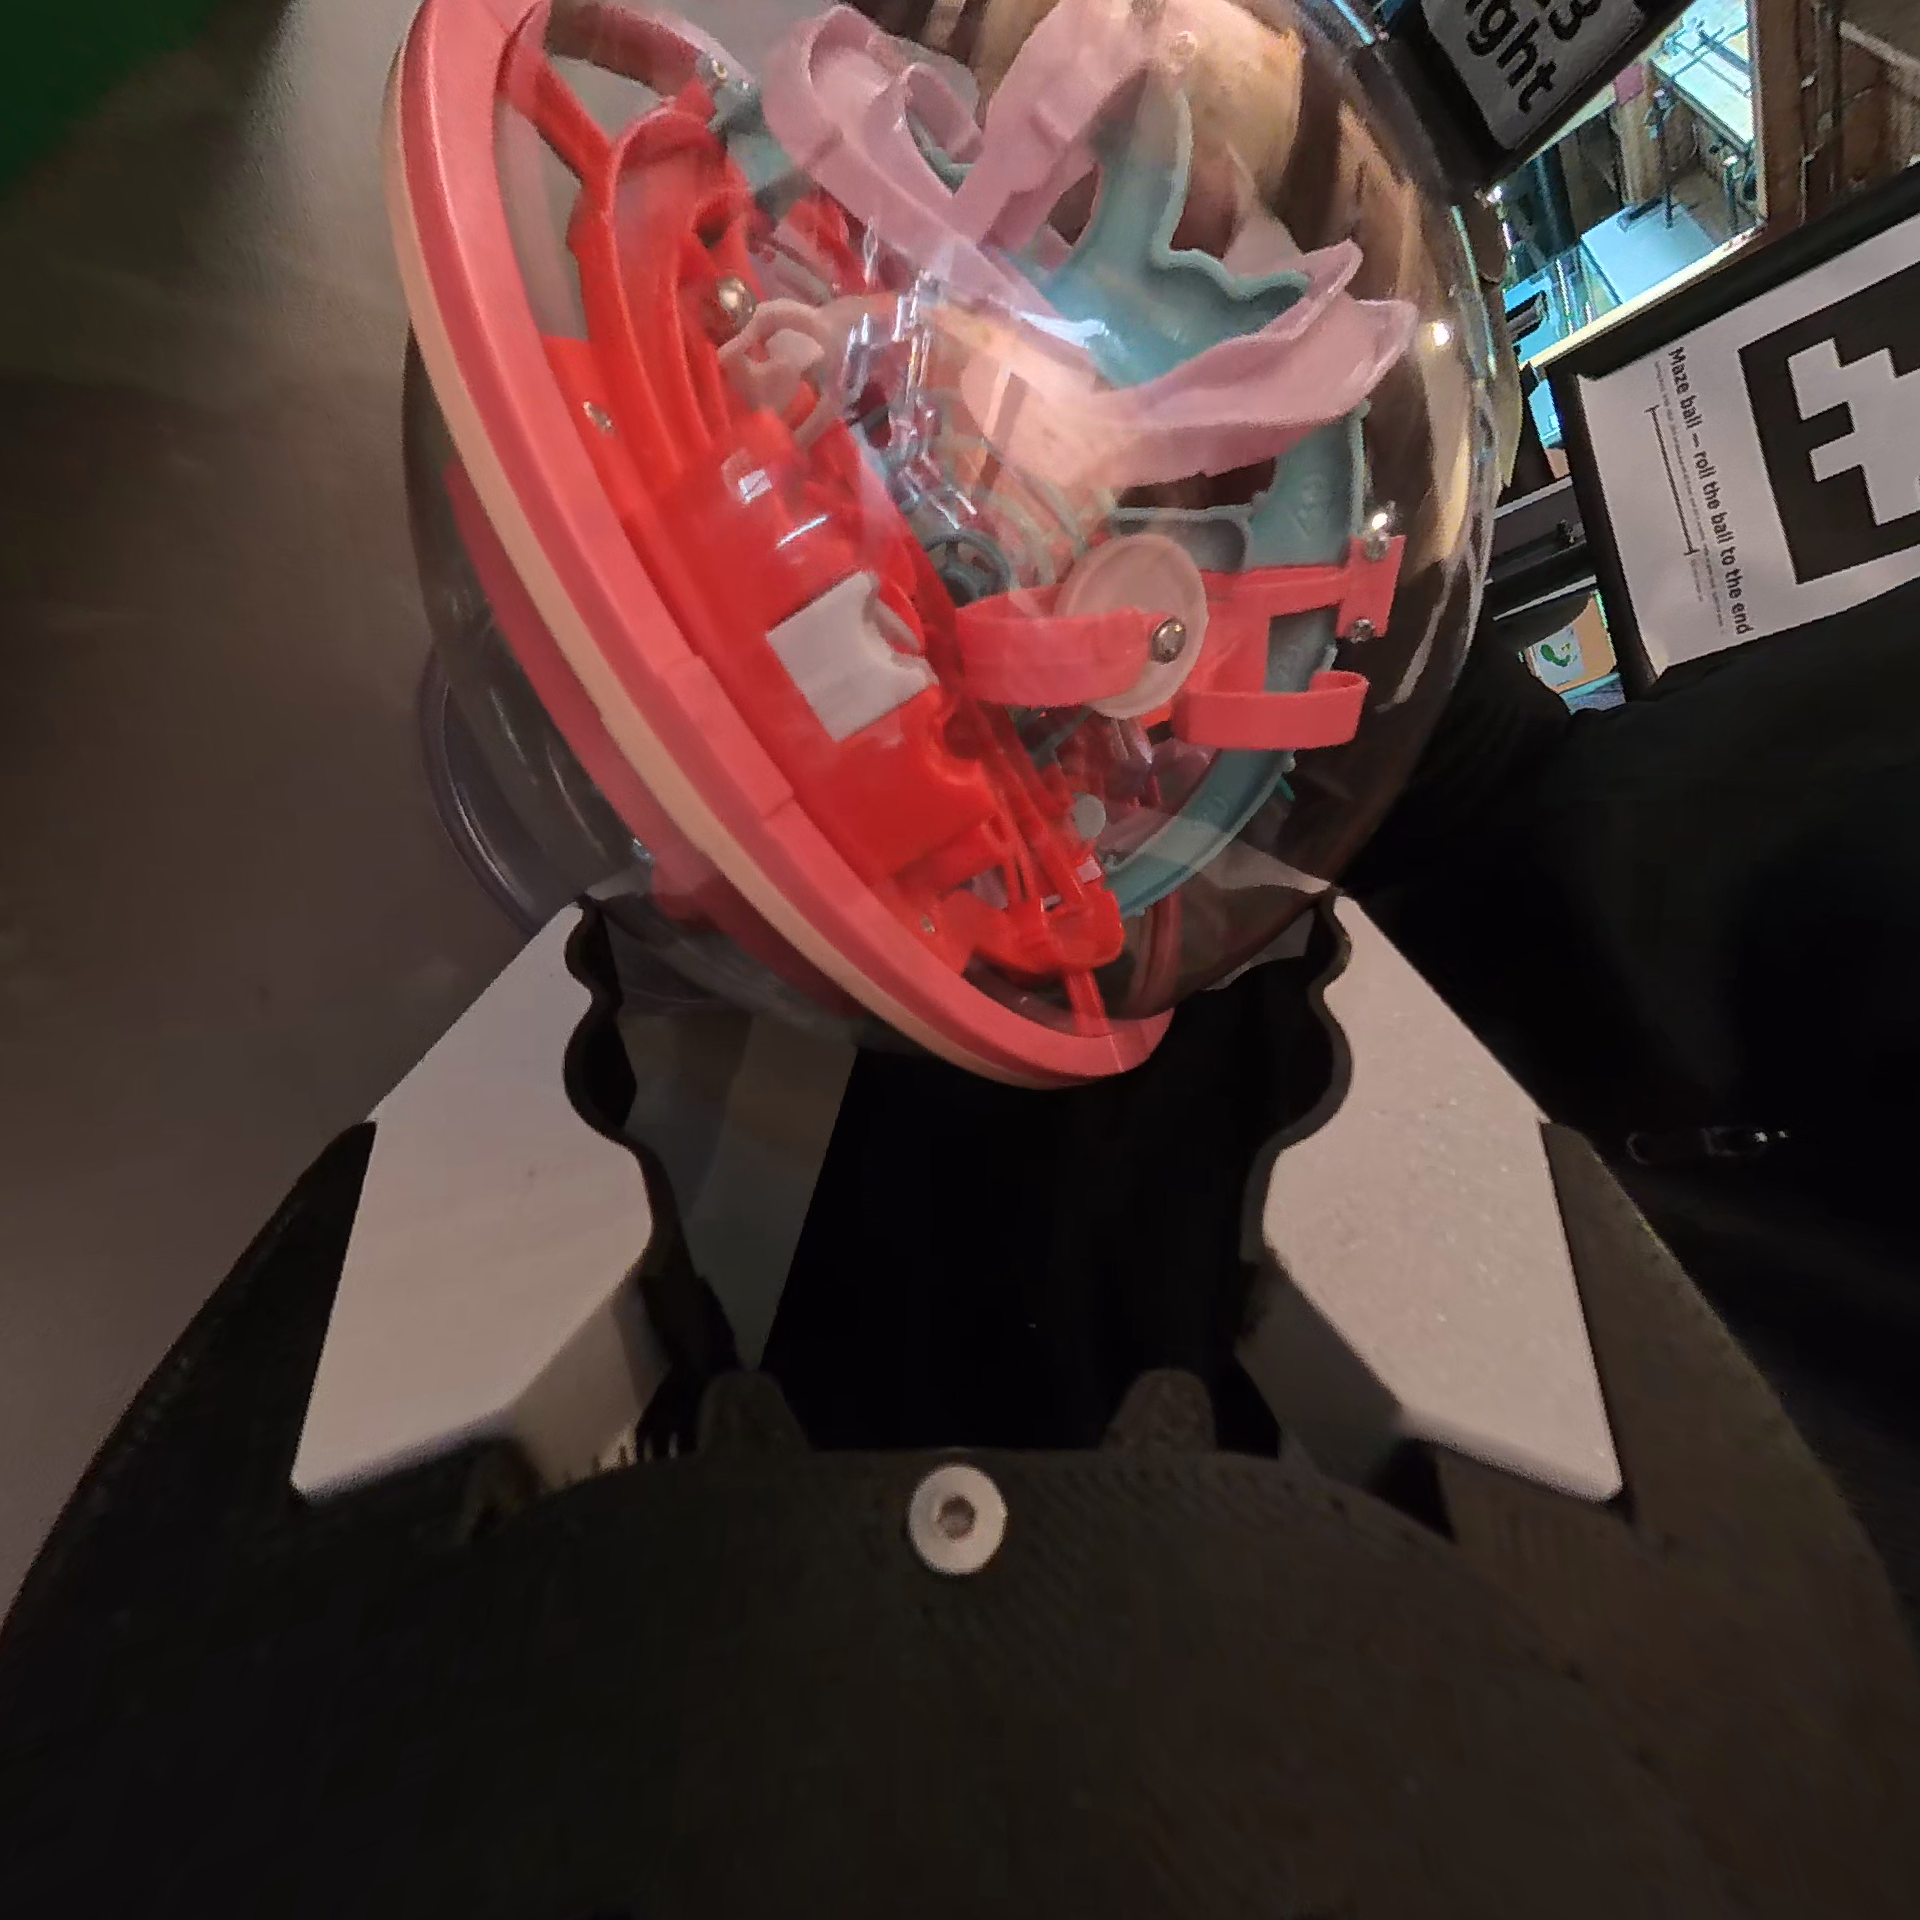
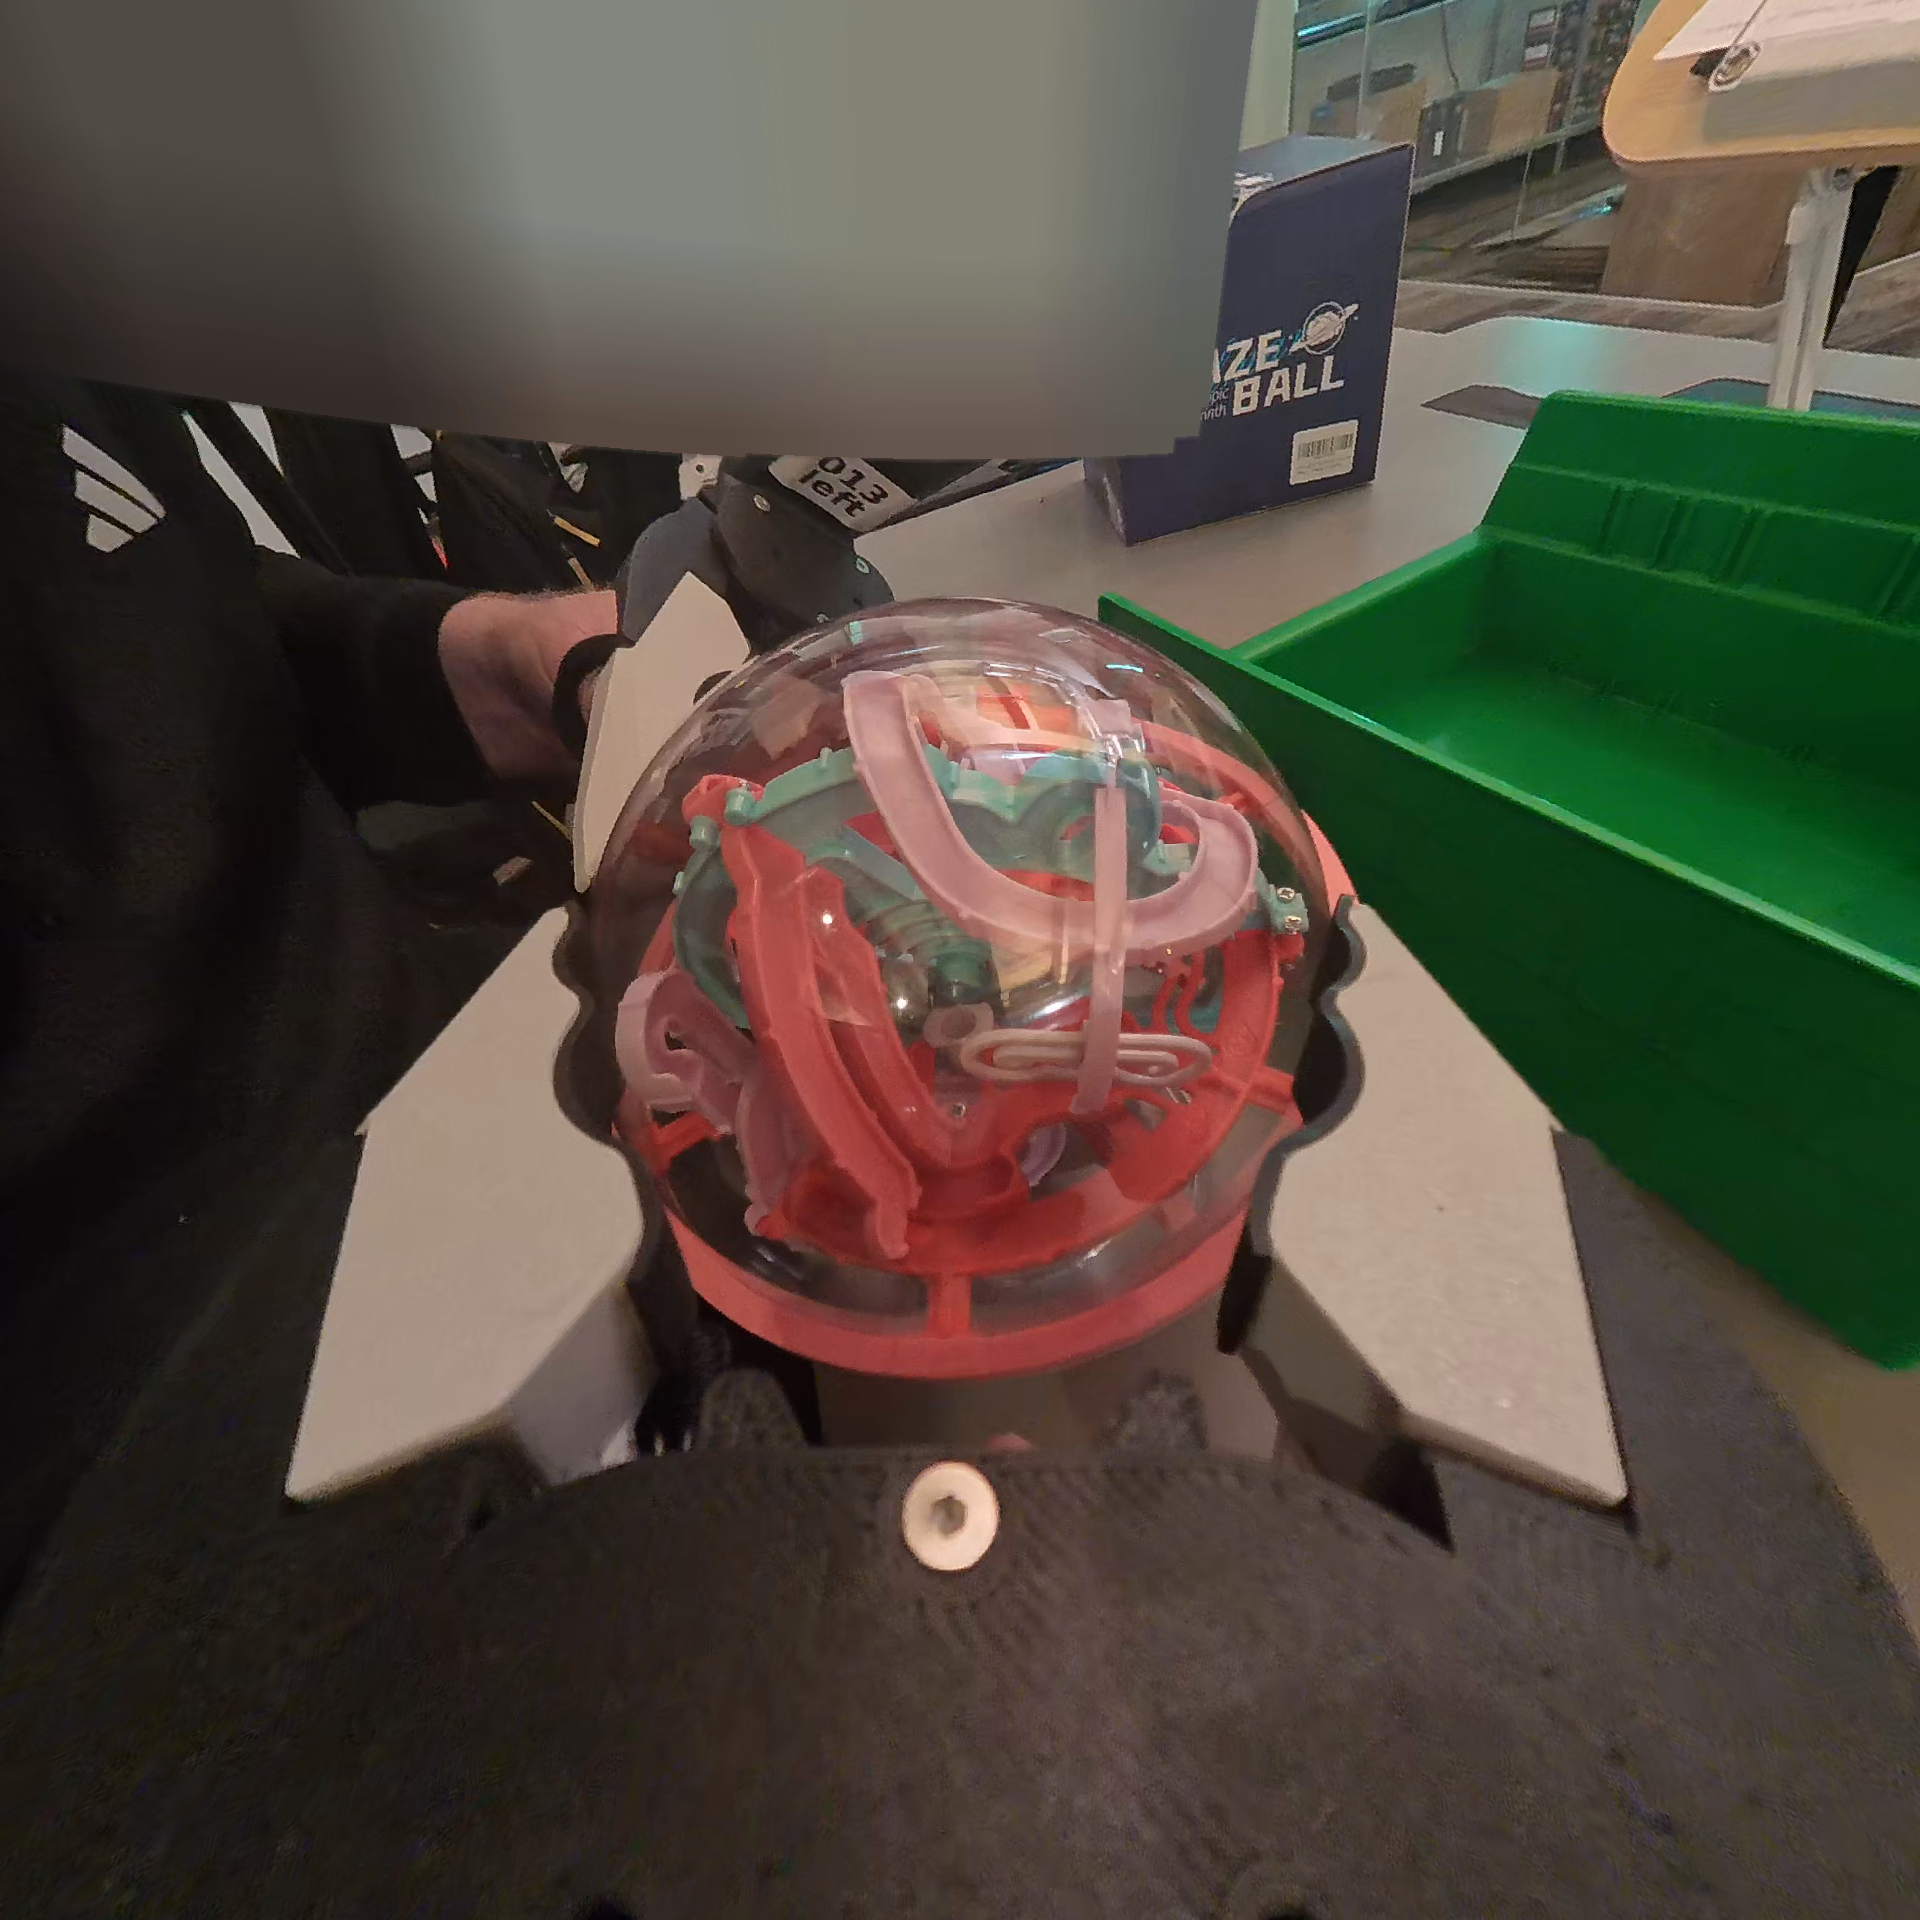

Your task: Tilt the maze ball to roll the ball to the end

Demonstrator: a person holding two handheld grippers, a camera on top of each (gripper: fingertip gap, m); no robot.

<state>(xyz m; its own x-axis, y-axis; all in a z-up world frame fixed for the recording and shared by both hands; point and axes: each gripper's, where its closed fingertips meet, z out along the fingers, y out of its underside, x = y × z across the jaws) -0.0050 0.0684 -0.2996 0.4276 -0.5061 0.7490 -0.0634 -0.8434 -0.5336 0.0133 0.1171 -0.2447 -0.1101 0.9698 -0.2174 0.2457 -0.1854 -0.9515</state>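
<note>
The maze ball (image 1: pixel 935 499) is a clear sphere with red, pink and teal tracks inside and a pink rim. It is tilted, rim slanting down to the right. My left gripper (image 1: pixel 966 956) is shut on its lower part, both fingertips against the shell. In the right wrist view the maze ball (image 2: pixel 956 966) sits dome up between the fingers of my right gripper (image 2: pixel 956 997), which is shut on it. A small steel ball (image 2: pixel 909 992) lies among the tracks near the middle. The left gripper (image 2: pixel 665 675) presses on the sphere's far left side.
A green plastic bin (image 2: pixel 1558 831) stands close on the right. A blue box (image 2: pixel 1299 343) stands behind it on the grey table (image 1: pixel 187 644). A printed sheet (image 1: pixel 1766 468) stands at the right. A person in dark clothes, with a hand (image 2: pixel 509 686), is on the left.
</note>
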